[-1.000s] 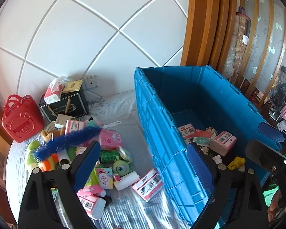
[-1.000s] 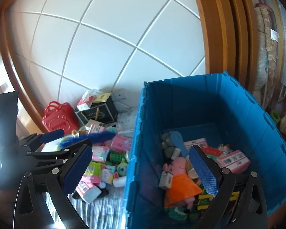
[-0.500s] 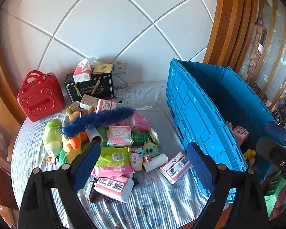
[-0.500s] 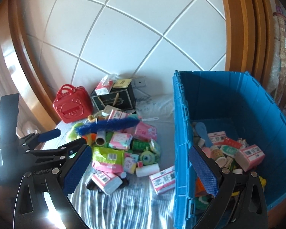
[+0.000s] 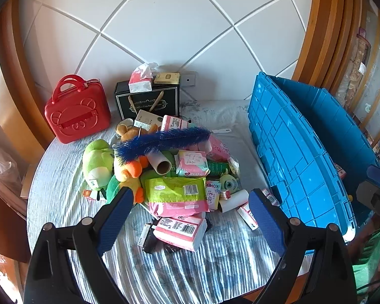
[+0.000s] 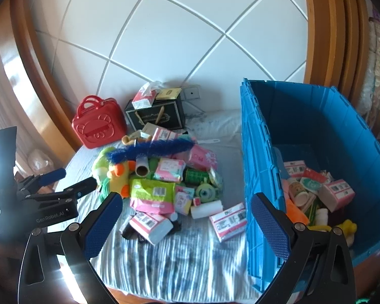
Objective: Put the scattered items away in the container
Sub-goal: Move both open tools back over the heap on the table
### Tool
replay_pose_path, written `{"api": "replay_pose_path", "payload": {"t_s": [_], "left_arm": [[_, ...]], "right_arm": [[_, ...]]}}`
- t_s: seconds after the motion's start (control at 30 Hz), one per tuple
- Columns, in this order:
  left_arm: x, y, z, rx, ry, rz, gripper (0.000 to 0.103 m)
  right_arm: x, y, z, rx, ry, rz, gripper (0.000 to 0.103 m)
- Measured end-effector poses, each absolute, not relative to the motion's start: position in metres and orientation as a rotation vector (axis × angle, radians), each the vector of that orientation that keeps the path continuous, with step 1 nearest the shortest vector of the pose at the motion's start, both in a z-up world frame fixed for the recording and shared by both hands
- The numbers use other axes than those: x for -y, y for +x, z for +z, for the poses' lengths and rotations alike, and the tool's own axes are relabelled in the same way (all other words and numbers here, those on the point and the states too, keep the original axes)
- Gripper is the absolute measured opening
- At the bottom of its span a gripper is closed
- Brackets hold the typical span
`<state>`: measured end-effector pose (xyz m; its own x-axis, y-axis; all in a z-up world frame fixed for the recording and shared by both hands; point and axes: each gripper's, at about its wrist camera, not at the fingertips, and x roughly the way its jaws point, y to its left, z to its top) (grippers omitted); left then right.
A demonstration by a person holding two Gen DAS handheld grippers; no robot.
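Both wrist cameras sit behind their own spread fingers and look forward and down over the striped tablecloth [image 5: 215,261] toward the tiled wall. The left wrist view is centred on the pile topped by the blue bristle brush [image 5: 162,140], with the blue crate [image 5: 299,157] at its right edge (mostly the outer wall). The right wrist view sits further right, seeing into the crate [image 6: 261,152] and catching the left gripper [image 6: 65,181] at its left edge. Both share the pile, red case [image 5: 76,110] and black gift bag [image 5: 149,101].
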<state>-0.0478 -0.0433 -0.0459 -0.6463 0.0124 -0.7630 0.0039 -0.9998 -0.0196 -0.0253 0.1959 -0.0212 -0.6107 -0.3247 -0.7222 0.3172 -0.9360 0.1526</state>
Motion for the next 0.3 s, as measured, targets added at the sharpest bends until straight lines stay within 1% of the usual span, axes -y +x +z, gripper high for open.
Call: {"api": "replay_pose_path", "payload": {"t_s": [0.17, 0.3], "left_arm": [[0.0441, -0.0404, -0.0402, -0.033, -1.275, 2.908, 0.093], [0.0461, -0.0384, -0.0352, -0.032, -1.254, 2.924, 0.093]], "right_arm": [[-0.1930, -0.0229, -0.0207, 0.010, 1.137, -2.535, 0.103], [-0.1920, -0.0224, -0.0204, 0.004, 1.137, -2.530, 0.103]]}}
